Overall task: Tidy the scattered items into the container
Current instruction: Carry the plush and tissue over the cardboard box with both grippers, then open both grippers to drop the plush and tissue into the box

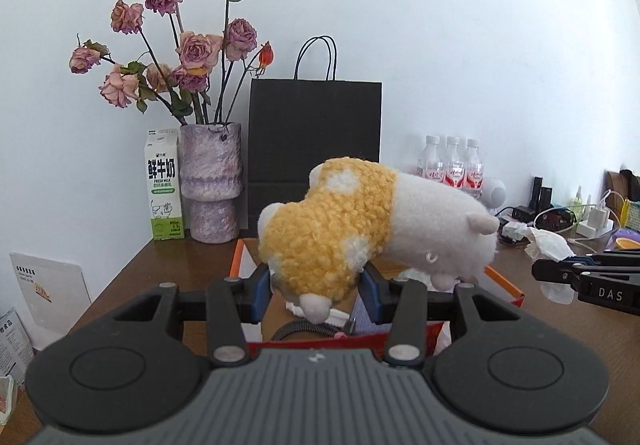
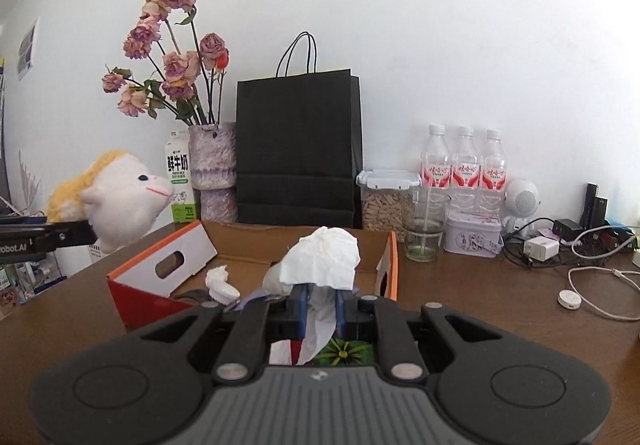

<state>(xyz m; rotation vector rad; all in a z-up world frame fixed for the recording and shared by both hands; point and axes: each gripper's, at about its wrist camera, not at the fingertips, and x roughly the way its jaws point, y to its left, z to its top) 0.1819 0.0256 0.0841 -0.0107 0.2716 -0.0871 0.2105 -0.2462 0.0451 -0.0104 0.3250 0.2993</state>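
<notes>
My left gripper is shut on a plush sheep with a yellow woolly body and a white head, its blue pads pressing the body from both sides. The sheep hangs above an open orange and red cardboard box on the brown table. My right gripper is shut on a crumpled white tissue, held over the same box. In the left wrist view the right gripper comes in from the right with the tissue. The right wrist view shows the sheep at the left.
Inside the box lie another crumpled tissue and a green spiky item. Behind it stand a black paper bag, a vase of dried roses and a milk carton. Bottles, a glass, a tin and cables fill the right side.
</notes>
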